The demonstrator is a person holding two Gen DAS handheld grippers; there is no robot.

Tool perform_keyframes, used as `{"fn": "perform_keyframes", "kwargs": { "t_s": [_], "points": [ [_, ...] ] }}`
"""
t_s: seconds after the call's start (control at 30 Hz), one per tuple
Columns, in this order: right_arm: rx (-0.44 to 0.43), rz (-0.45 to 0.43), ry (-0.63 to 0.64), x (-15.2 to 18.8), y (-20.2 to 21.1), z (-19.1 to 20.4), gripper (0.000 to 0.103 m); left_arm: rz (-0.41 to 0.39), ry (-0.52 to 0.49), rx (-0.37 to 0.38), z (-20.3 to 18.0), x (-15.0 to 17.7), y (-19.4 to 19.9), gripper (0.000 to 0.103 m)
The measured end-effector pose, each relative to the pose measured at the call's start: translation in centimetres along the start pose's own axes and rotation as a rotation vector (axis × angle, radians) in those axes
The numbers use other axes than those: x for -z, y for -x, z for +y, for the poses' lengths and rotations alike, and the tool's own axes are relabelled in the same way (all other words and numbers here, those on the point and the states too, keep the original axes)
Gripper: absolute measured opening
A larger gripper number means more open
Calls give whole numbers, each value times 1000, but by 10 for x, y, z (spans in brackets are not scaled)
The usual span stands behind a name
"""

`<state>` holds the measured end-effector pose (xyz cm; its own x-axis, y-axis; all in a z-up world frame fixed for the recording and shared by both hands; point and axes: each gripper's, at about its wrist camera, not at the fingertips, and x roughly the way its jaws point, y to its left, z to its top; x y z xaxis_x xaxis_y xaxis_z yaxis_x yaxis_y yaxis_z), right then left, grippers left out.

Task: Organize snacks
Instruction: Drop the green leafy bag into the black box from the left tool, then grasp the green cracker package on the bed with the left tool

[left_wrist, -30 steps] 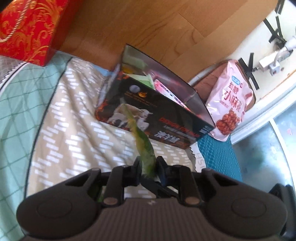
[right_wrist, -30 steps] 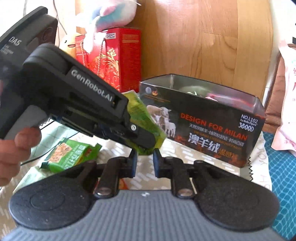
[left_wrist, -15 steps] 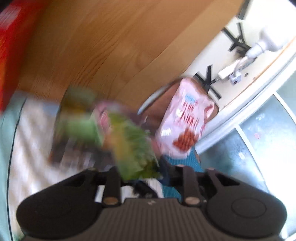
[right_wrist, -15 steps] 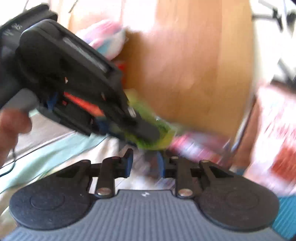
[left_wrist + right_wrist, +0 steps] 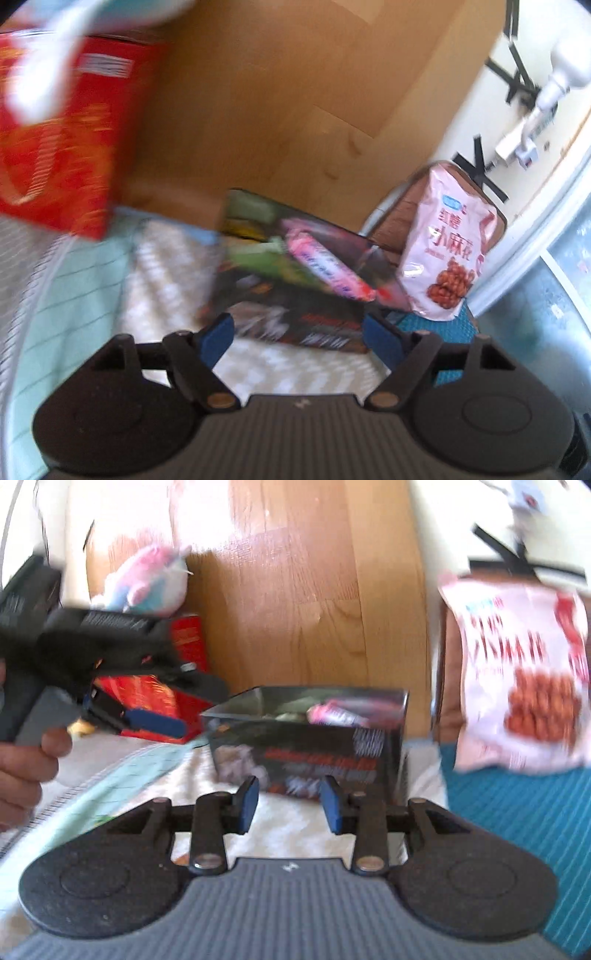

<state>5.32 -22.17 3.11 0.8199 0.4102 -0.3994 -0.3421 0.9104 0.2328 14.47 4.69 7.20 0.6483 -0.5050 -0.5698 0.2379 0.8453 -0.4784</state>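
A dark open box (image 5: 295, 317) with printed sheep stands on the cloth against the wood panel; it also shows in the right wrist view (image 5: 310, 753). Inside lie green packets (image 5: 266, 258) and a pink snack roll (image 5: 325, 266). My left gripper (image 5: 299, 332) is open and empty just in front of the box. My right gripper (image 5: 290, 805) is open and empty, near the box's front. The left gripper also shows in the right wrist view (image 5: 147, 716), to the left of the box. The frames are blurred.
A pink bag of fried snacks (image 5: 447, 258) leans at the right by the wall (image 5: 524, 679). A red gift box (image 5: 55, 155) stands at the left, with a plush toy (image 5: 147, 579) on it. A teal mat (image 5: 517, 812) lies at the right.
The left gripper carried the green packet over the box, opened and let it go; the packet now lies in the box. The right gripper's jaws have opened wider.
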Motion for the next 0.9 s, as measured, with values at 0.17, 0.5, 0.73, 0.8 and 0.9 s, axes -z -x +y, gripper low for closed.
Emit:
{"fn": "perform_keyframes", "kwargs": {
  "t_s": [0.17,0.5,0.73,0.8,0.9],
  "points": [
    [-25,-136,-142,27,31,9,60,-95,53,-120,35,40,59,80],
    [-129,-257,-31,8,51,52,103,-85,81,-194,62,88,90,80],
    [-207,-10,-9,4,19,69,98,-41,113,-147,66,87,75,58],
    [-245,83,-1,2,0,72,65,-29,126,-128,67,86,71,52],
    [-259,234,-38,1,-36,70,35,-8,131,-113,68,82,63,48]
  ]
}}
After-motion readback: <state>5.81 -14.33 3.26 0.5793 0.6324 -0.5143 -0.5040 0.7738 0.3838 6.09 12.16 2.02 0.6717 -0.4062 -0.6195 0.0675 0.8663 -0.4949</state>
